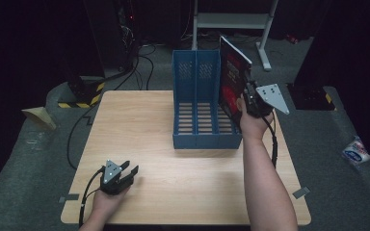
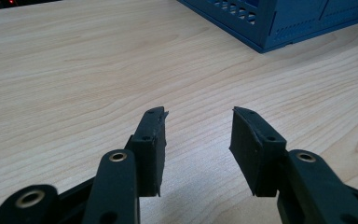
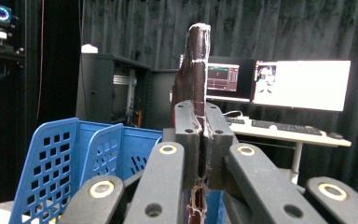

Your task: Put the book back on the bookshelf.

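— So, where's your right gripper rn?

— Up at the right end of the blue file rack, jaws clamped tight on the edge of a dark red book. You've got the book upright, tilted a bit, its lower part down inside the rack's rightmost slot. In the right gripper view the book's thin edge sticks up from between the black pads, w/ the rack's blue dividers at left.

— And your left gripper?

— Low over the wooden table, near the front left corner. Jaws about halfway apart, nothing btwn them, just bare wood; the rack's corner is well off ahead.
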Demonstrator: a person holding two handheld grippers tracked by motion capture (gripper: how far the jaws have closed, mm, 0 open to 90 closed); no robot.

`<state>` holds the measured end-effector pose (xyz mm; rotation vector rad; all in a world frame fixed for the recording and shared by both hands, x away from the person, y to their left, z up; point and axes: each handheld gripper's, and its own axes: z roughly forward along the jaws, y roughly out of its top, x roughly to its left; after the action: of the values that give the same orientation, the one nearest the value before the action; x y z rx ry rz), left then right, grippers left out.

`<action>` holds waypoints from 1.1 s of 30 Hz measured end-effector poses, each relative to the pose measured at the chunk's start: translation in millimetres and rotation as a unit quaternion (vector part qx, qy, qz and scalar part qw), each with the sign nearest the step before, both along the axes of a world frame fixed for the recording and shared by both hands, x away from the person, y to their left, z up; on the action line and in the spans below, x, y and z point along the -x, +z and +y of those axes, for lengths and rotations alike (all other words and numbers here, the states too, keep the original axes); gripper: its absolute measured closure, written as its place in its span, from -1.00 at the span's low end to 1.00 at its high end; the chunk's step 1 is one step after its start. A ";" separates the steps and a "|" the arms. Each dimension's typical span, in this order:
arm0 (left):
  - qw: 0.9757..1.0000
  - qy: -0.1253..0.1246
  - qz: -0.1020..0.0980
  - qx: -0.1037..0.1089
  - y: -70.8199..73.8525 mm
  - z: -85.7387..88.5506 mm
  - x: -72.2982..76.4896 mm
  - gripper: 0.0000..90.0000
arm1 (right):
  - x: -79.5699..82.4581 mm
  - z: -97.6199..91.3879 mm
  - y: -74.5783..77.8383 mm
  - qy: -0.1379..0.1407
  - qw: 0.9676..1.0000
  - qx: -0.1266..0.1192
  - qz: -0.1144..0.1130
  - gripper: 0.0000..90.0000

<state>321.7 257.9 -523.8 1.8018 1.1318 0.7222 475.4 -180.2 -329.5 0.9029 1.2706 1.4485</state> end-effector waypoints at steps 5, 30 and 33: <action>1.000 0.000 0.000 0.001 0.0 0.2 0.2 0.23 | -4.6 -0.7 -6.8 -0.003 1.000 0.002 0.002 0.93; 1.000 -0.001 -0.001 -0.002 -0.1 -0.7 0.0 0.24 | -2.6 -8.1 -43.9 -0.024 0.999 0.003 0.043 0.91; 1.000 -0.002 -0.002 -0.003 0.0 -0.8 0.2 0.24 | -0.2 -9.6 -42.4 -0.027 0.998 0.009 0.059 0.91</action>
<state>321.5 257.1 -523.8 1.8073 1.1251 0.7276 475.6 -189.7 -371.9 1.0152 1.3330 1.3556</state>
